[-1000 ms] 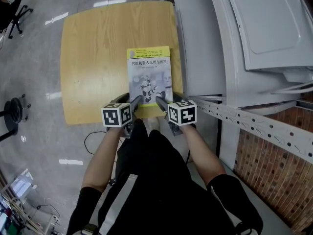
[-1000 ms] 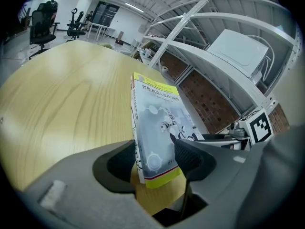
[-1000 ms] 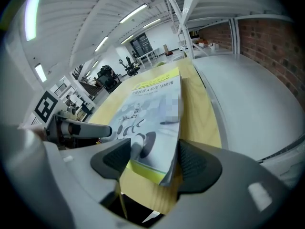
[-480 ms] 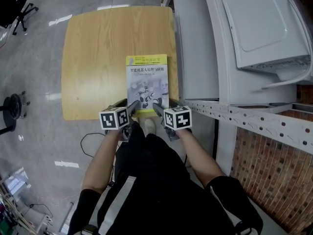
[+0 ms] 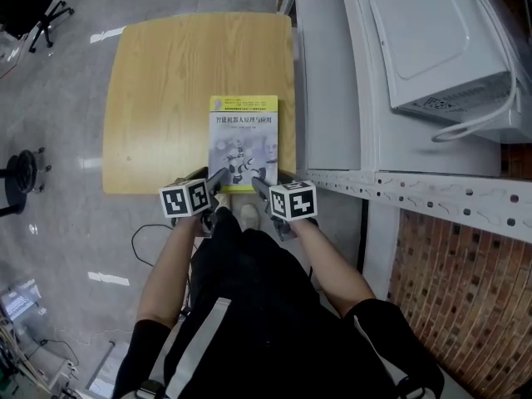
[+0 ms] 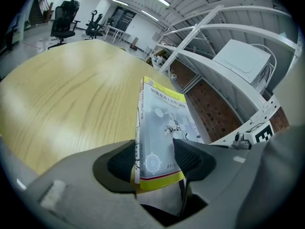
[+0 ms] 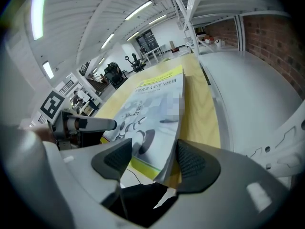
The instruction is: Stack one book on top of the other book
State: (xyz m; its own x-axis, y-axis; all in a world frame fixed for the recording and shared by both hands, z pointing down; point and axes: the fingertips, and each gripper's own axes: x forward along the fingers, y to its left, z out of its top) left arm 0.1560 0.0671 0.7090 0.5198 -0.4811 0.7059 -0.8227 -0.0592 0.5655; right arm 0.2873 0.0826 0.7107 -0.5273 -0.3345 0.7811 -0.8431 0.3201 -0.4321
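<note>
Head view looks down on the book (image 5: 242,144) — grey cover with yellow bands at its far and near ends — lying flat on the near right part of the wooden table (image 5: 166,98). Its long sides run away from the person and its near end sits at the table's near edge.

The left gripper (image 6: 155,159) is clamped on the book's near left corner: in the left gripper view one pad sits against the spine side and the other bears on the cover. The right gripper (image 7: 153,159) has the near right corner between its jaws, which have just been closing. One pad lies against the page edge and the other seems to press on the cover, though the slanted view makes that contact hard to judge.

The left marker cube (image 5: 184,199) and the right marker cube (image 5: 293,201) face up just short of the table. To the table's right are white shelving (image 5: 432,194) and a white appliance (image 5: 432,40) — then a brick wall (image 5: 465,298). An office chair (image 5: 37,7) stands on the glossy floor (image 5: 50,140) off the far left corner
</note>
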